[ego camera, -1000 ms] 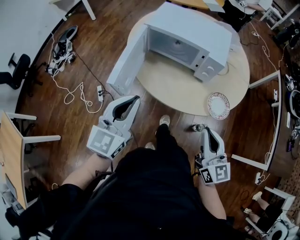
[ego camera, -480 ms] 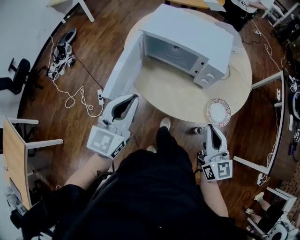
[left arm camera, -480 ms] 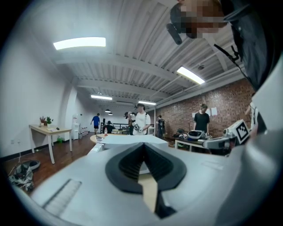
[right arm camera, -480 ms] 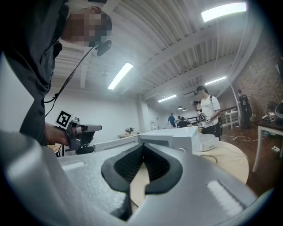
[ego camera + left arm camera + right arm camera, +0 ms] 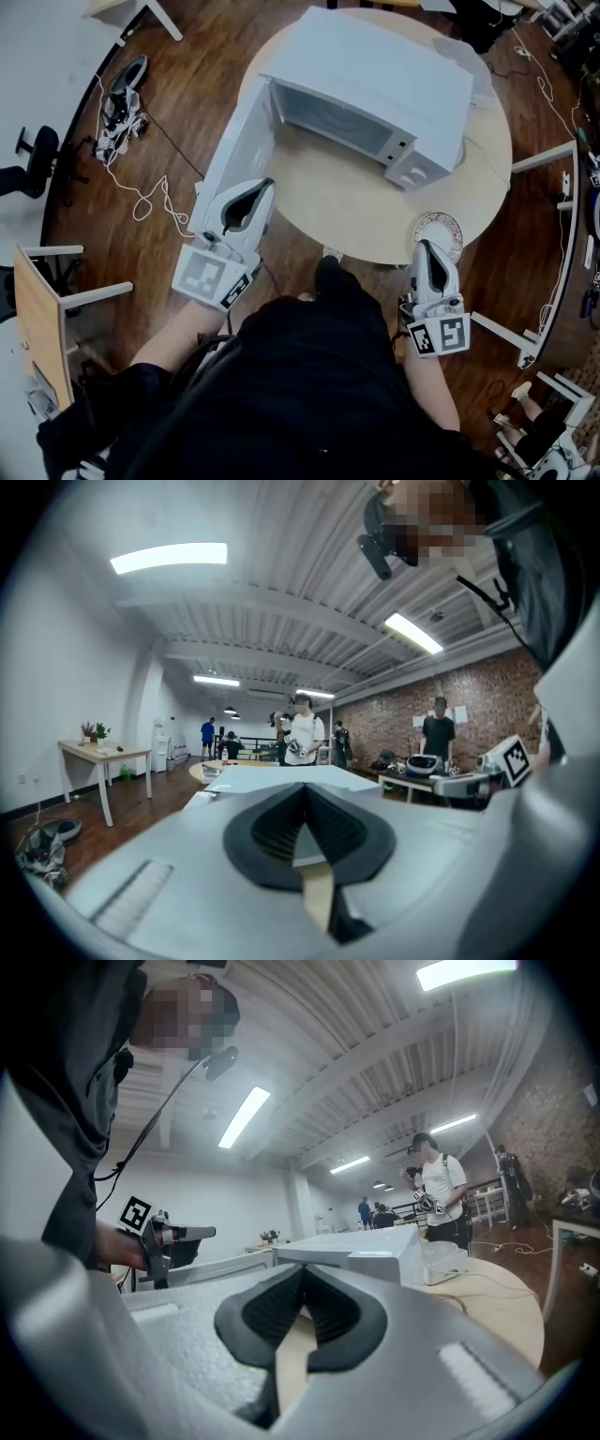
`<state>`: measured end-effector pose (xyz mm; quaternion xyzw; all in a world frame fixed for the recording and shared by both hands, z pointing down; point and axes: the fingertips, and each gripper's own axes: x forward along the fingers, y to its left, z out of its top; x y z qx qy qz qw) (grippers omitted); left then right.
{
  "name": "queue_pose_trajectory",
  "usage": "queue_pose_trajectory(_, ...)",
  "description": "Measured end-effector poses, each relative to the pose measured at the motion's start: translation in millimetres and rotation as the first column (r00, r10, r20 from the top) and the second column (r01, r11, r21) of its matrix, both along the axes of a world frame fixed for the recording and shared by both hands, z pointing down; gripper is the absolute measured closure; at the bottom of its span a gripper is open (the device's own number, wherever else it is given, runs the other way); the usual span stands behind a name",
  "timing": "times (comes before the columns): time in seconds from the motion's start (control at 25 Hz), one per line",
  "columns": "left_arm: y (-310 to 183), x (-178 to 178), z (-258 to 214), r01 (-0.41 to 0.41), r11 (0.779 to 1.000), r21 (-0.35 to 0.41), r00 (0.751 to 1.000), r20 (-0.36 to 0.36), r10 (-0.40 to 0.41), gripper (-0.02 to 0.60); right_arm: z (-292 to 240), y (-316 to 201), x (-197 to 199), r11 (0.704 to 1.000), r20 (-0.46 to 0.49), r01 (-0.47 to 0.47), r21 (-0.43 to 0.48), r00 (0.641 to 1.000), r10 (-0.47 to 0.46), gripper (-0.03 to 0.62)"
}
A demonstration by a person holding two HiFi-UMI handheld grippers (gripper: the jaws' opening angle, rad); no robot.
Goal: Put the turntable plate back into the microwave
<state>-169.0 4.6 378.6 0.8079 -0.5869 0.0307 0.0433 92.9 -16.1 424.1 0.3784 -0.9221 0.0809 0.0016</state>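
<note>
A white microwave [image 5: 375,75] stands on the round wooden table [image 5: 328,211], its door [image 5: 234,159] swung open to the left and its cavity facing me. The patterned turntable plate [image 5: 442,225] lies on the table's near right edge. My right gripper [image 5: 425,244] is shut and empty, its tip just in front of the plate and overlapping the plate's near rim in the head view. My left gripper [image 5: 266,185] is shut and empty beside the open door's lower end. In the right gripper view the jaws [image 5: 303,1269] point level at the microwave [image 5: 361,1246].
Cables and a power strip [image 5: 141,192] trail over the wooden floor at left, near a chair base [image 5: 28,155] and a desk [image 5: 37,309]. White table legs [image 5: 539,159] stand at right. People [image 5: 305,733] stand far back in the room.
Both grippers have moved forward toward the table. The right tip now reaches the plate's near edge, and the left tip is beside the open door.
</note>
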Motion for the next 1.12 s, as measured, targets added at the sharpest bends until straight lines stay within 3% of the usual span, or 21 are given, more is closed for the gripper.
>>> queue_pose_trajectory(0.44, -65, -5, -19, -0.003, 1.000, -0.004, 1.000, 0.022, 0.003, 0.578, -1, -63, -27, 0.998, 0.028, 0.060, -0.019, 0.998, -0.059, 0.594)
queue_pose_trajectory(0.64, -84, -14, -22, 0.024, 1.000, -0.014, 0.999, 0.026, -0.024, 0.578, -9, -86, -43, 0.994, 0.028, 0.108, 0.015, 0.994, -0.109, 0.594)
queue_pose_trajectory(1.12, -118, 2, -19, 0.005, 0.999, -0.052, 0.999, 0.034, -0.003, 0.578, -11, -104, -31, 0.995, 0.044, 0.100, 0.020, 0.994, -0.101, 0.594)
